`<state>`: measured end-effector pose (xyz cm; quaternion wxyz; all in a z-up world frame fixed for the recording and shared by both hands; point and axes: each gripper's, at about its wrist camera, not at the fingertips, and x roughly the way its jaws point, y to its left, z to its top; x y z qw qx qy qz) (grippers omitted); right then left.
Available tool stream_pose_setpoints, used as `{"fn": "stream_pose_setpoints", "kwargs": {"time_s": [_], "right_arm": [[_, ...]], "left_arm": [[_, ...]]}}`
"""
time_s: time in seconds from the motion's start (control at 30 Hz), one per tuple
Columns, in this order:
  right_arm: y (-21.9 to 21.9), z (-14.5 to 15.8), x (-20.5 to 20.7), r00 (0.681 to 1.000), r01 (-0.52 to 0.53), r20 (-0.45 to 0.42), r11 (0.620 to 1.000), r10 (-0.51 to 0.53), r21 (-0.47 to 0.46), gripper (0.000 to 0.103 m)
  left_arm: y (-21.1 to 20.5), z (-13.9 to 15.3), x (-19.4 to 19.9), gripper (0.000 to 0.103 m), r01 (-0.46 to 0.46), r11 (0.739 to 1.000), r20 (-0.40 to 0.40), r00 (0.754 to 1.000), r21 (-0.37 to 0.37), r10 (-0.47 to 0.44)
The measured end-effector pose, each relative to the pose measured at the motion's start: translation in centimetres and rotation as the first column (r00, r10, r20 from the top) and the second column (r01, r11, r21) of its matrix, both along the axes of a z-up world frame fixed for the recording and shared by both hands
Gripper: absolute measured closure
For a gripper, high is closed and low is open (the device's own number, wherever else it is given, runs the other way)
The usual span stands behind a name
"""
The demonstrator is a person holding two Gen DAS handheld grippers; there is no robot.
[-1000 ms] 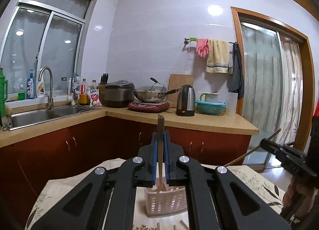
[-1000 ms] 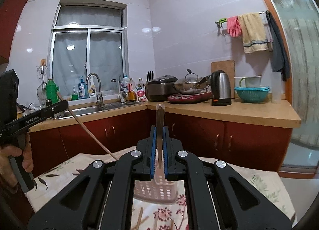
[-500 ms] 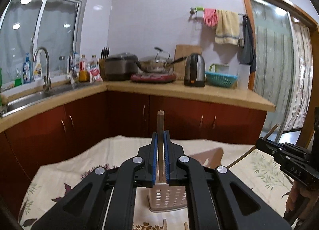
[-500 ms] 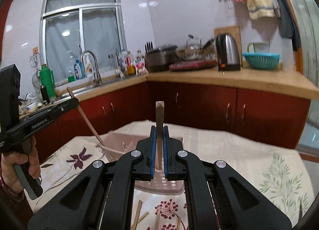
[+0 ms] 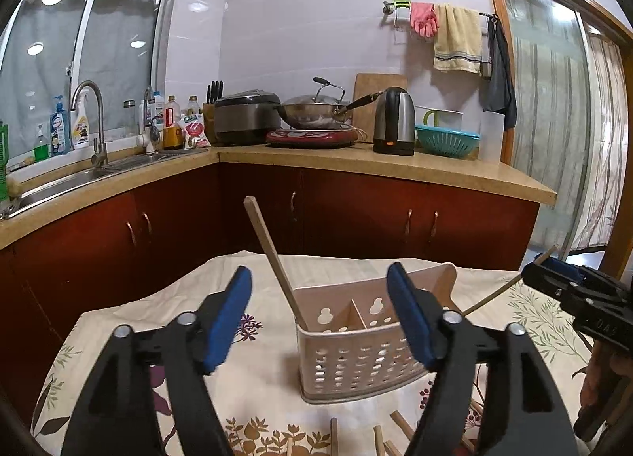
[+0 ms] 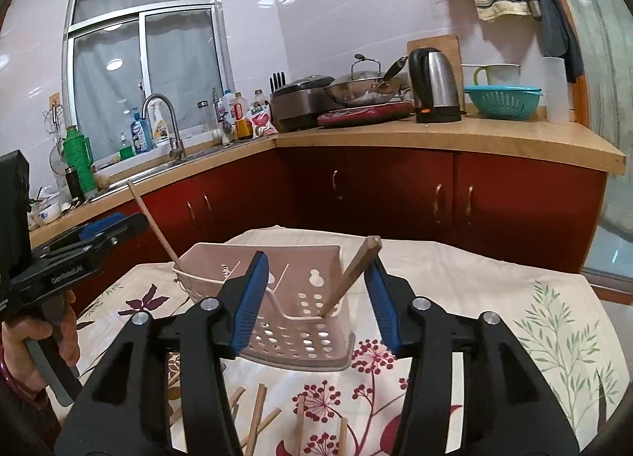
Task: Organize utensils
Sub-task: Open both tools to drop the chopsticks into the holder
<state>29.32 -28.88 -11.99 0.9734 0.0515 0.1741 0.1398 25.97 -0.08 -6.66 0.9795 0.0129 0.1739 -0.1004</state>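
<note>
The pale perforated holder (image 5: 358,353) stands on the flowered cloth (image 5: 253,380), with 2 wooden chopsticks (image 5: 273,258) (image 6: 350,278) leaning out, toward 11 and 1 o'clock. Both the left tongs (image 5: 320,321) and the right tongs (image 6: 316,301) are opening, gripping nothing.

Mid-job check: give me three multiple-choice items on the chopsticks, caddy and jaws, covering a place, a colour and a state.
1. Where do the two upright chopsticks stand?
A. in the caddy
B. in the sink
C. on the counter

2. What colour are the jaw pads?
A. red
B. blue
C. green

3. How do the right gripper jaws stand?
A. clamped on a chopstick
C. shut on nothing
B. apart, opening

Answers:
1 A: one leans out of each end of the caddy.
2 B: blue strips line both jaws.
3 B: the chopstick stands free between them.
</note>
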Motion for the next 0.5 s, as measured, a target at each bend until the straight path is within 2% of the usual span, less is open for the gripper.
{"fn": "stream_pose_setpoints", "kwargs": {"time_s": [0.07,0.27,0.5], "right_arm": [[-0.3,0.2,-0.9,1.0,0.015,0.009,1.0,-0.015,-0.01,0.047],[-1.4,0.1,-4.8,0.998,0.062,0.027,0.998,-0.061,-0.031,0.044],[-2.6,-3.3,-10.4,0.994,0.105,-0.003,0.993,-0.106,-0.049,0.046]], "left_arm": [[0.2,0.1,-0.8,0.027,-0.008,1.0,0.008,1.0,0.001,0.008],[0.6,-0.4,-3.5,0.024,-0.042,0.999,0.019,0.999,0.013,0.042],[1.7,-3.5,-8.0,0.023,-0.08,0.997,-0.019,0.997,0.024,0.08]]}}
